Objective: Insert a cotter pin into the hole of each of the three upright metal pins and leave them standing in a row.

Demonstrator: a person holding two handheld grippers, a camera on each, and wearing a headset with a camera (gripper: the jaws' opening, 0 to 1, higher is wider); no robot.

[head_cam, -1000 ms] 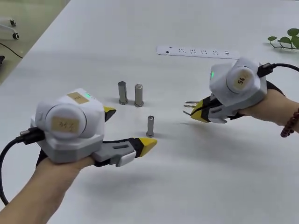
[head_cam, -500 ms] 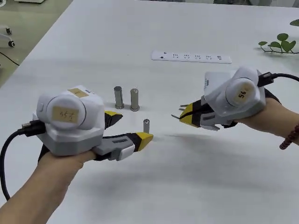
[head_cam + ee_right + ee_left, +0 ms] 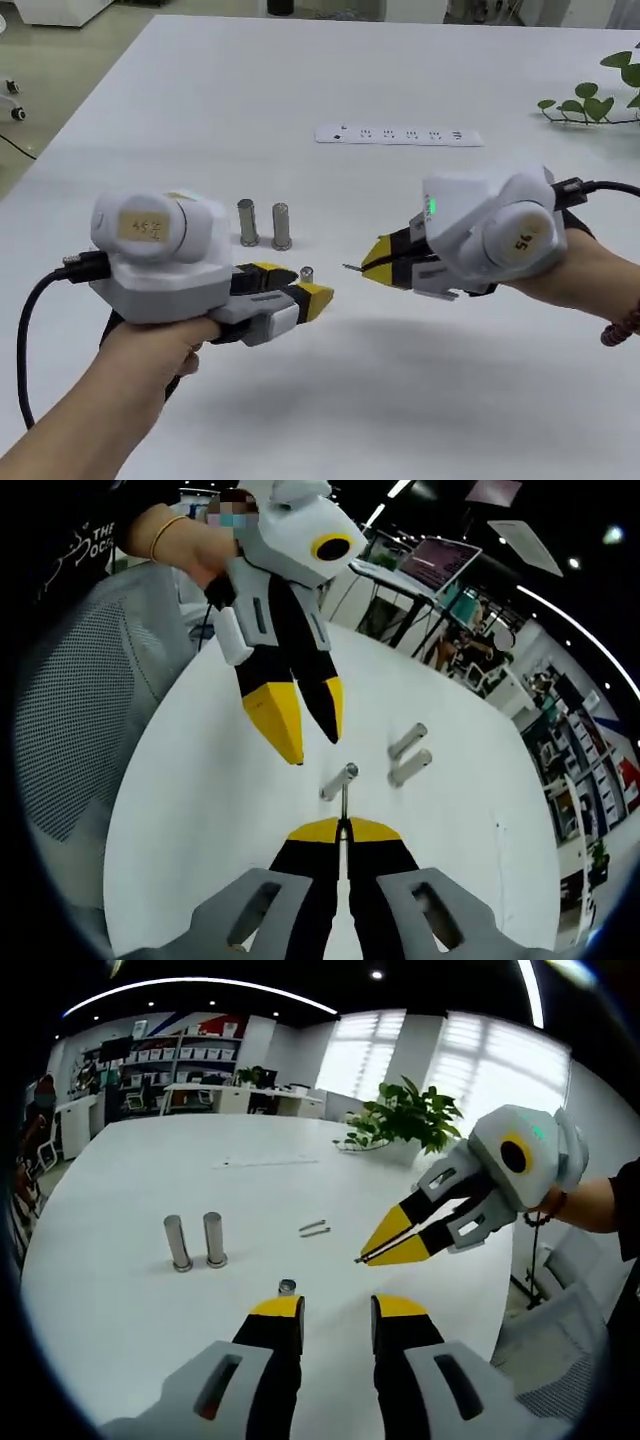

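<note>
Now, in the head view your left gripper (image 3: 295,283) is empty, jaws moderately apart, the near pin (image 3: 306,272) upright just by its yellow tips. Your right gripper (image 3: 372,262) pinches a cotter pin (image 3: 352,267) aimed at that pin. The second pin (image 3: 247,222) and third pin (image 3: 281,226) stand side by side beyond, nearer the table's (image 3: 200,100) left edge. In the left gripper view the near pin stands just ahead of your left jaw; spare cotter pins (image 3: 313,1227) lie flat mid-table. In the right gripper view your jaws are closed on the cotter pin, its tip near the near pin's top.
</note>
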